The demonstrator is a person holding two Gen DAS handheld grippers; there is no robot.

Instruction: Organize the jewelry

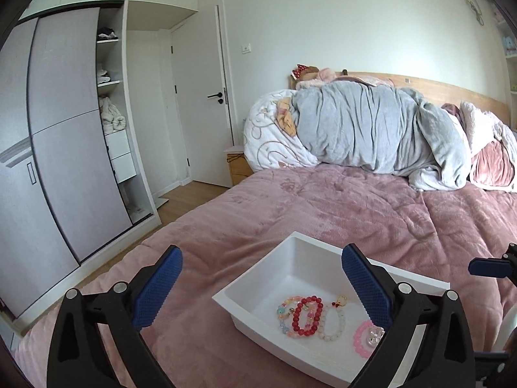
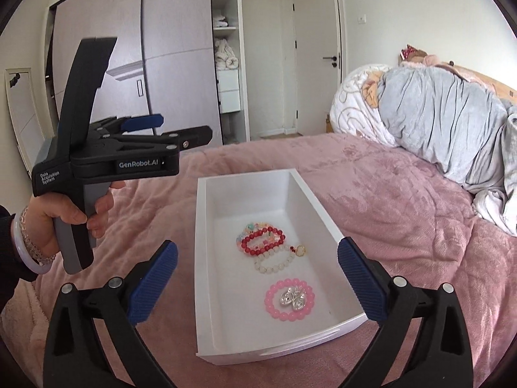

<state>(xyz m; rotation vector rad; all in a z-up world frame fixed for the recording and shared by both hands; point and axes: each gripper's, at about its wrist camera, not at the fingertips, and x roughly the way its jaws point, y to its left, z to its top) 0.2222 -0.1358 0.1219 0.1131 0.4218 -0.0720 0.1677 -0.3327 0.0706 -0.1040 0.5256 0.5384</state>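
Observation:
A white open drawer box lies on the pink bedspread. In it lie a red bead bracelet, a pastel bracelet, a white bead bracelet with a gold charm, and a pink bracelet around silver earrings. My right gripper is open and empty above the box's near end. My left gripper is open and empty over the box's left side; it also shows in the right wrist view, held up left of the box.
The pink bed carries a heap of grey and white quilts at the headboard. A wardrobe with a sliding door and a white door stand on the left beyond the wooden floor.

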